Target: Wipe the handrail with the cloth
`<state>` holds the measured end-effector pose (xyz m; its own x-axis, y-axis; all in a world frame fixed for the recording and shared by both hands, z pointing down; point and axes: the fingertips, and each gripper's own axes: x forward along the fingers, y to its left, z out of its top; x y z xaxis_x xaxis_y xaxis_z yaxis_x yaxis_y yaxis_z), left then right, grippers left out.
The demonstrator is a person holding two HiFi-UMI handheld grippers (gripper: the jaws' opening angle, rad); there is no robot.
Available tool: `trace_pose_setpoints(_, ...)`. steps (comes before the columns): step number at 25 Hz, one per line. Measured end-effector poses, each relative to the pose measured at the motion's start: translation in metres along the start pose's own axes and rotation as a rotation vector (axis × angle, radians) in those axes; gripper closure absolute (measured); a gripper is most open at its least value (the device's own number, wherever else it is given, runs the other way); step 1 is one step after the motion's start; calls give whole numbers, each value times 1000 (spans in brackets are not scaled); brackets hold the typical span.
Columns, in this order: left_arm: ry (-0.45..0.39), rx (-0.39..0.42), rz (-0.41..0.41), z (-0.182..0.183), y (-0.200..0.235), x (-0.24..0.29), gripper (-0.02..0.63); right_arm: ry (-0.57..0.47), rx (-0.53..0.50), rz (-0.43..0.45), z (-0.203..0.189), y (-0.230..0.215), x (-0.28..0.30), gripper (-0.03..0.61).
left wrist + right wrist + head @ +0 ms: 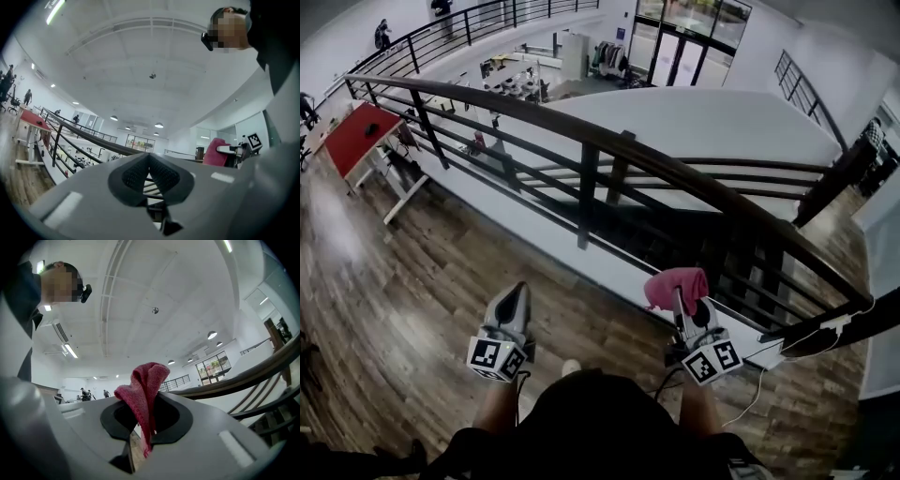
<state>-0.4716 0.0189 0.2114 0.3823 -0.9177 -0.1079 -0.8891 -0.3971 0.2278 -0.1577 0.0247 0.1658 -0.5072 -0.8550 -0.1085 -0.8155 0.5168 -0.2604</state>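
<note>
Pink cloth (677,284) pinched tight in the right gripper (146,425), short of the dark handrail (609,141); left gripper (150,164) closed, empty. Best lay it flat on top, press evenly

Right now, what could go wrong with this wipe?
1. The right hand-held gripper pinches only a thin fold of the cloth, with the rest bunched above the jaws; dragging on the handrail could pull it free.
2. Beyond the handrail is an open drop to a lower floor, so a loose cloth might fall out of reach.
</note>
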Motion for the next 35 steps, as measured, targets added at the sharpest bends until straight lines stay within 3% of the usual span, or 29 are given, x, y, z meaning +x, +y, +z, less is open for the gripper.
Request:
trace_pose_setpoints(5, 33, -50, 12, -10, 37, 10, 615, 11, 22, -41, -8, 7, 16, 531)
trace_pose_setpoints(8, 41, -80, 0, -18, 36, 18, 615, 18, 33, -45, -9, 6, 25, 531)
trace_pose_setpoints(16, 26, -54, -2, -13, 44, 43, 615, 22, 23, 0, -5, -4, 63, 531)
trace_pose_setpoints(23, -20, 15, 58, 5, 35, 71, 615, 1, 27, 92, 2, -30, 101, 531)
trace_pose_setpoints(27, -66, 88, 124, 14, 20, 89, 615, 1, 4, 187, 10, -39, 114, 531)
trace_pose_setpoints(35, -59, 135, 99, 17, -13, 139, 615, 43, -65, 307, 21, -63, 129, 531)
